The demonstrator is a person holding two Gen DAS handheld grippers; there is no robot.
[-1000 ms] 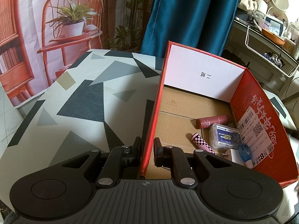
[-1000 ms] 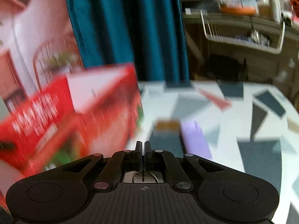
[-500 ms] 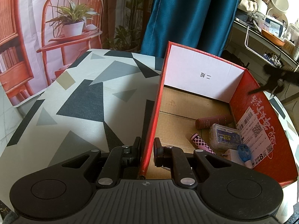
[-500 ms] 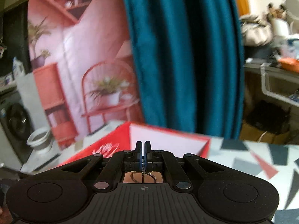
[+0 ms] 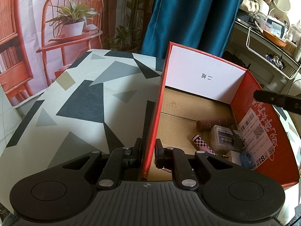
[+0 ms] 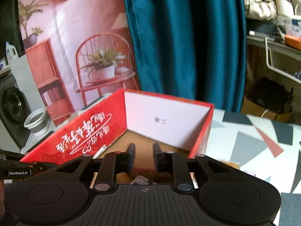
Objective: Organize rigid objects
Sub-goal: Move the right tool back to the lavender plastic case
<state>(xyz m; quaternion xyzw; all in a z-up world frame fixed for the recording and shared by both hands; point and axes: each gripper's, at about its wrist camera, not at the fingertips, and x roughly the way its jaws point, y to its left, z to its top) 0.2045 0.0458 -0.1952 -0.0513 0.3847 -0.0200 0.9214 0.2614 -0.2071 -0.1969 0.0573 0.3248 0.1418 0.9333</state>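
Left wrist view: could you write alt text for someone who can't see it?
The left gripper clamps the near wall of an open red cardboard box on a geometric-patterned table. Inside lie a brown tube, a checkered tube and a clear plastic case.

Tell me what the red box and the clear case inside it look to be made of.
Red box: cardboard, it seems; plain brown floor with fold seams, printed glossy red walls, a white end panel. Clear case: probably hard transparent plastic; it shines and a blue label shows on it, though whether the label sits inside or on top is unclear.
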